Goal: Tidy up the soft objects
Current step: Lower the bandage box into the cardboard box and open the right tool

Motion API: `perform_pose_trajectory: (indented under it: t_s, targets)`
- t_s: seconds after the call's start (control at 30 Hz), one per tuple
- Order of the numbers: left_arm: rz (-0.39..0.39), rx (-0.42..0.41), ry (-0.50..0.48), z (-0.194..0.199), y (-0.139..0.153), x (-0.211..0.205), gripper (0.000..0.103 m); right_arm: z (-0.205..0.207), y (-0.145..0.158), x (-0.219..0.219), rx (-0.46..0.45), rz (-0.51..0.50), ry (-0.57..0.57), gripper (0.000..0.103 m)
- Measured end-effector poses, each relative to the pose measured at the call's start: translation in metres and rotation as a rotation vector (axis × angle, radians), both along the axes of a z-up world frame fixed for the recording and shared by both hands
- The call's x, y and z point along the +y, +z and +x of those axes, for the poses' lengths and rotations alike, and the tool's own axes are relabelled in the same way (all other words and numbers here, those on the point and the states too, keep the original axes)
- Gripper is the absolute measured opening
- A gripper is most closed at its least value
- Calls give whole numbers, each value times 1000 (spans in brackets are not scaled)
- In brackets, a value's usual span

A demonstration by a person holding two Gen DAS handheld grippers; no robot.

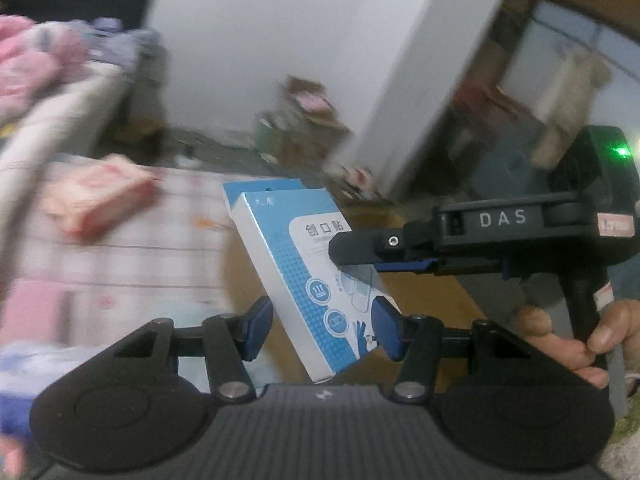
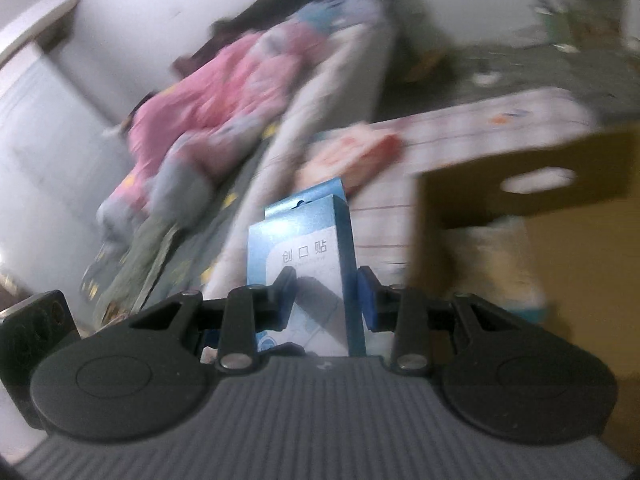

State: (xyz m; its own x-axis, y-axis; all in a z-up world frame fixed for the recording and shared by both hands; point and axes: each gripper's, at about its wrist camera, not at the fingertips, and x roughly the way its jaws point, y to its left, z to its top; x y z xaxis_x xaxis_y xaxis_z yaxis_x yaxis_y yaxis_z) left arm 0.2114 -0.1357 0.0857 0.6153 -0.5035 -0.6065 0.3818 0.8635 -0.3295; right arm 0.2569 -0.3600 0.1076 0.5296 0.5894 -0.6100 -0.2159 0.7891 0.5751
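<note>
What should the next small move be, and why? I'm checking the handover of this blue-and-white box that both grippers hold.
Probably carry the box toward the open cardboard carton on the right: both the left gripper and the right gripper clamp it in mid-air, above nothing that supports it.

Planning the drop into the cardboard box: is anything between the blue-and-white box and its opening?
Nothing visible blocks it. The blue-and-white box is clamped by both the right gripper and left gripper, with the cardboard box just beside it. The view is blurred, so small obstacles could be missed.
</note>
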Motion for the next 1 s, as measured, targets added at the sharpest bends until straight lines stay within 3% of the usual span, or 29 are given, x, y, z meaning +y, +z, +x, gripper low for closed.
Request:
perform_pose_trajectory:
  t_s: [0.13, 0.3, 0.4, 0.47, 0.57, 0.63, 0.83, 1.0]
  targets:
    - [31, 56, -95, 32, -18, -52, 55, 11, -32, -64, 63, 35, -109, 32]
    - [91, 113, -144, 72, -42, -99, 55, 42, -70, -108, 119, 60, -170, 32]
    - [153, 167, -172, 105, -61, -121, 60, 70, -89, -117, 127, 29, -183, 32]
    - [199, 193, -176, 118, -72, -130, 69, 92, -104, -117, 135, -14, -195, 32]
    - [269, 212, -141, 133, -89, -136, 71, 116, -130, -118, 190, -57, -214, 32]
    - [266, 226, -121, 138, -92, -131, 71, 123, -141, -119, 216, -54, -224, 31]
    - [234, 169, -96, 136, -76, -112, 71, 117, -139, -116, 212, -36, -237, 33]
    - [178, 111, -55, 118, -45, -85, 71, 91, -112, -114, 180, -2, -247, 33]
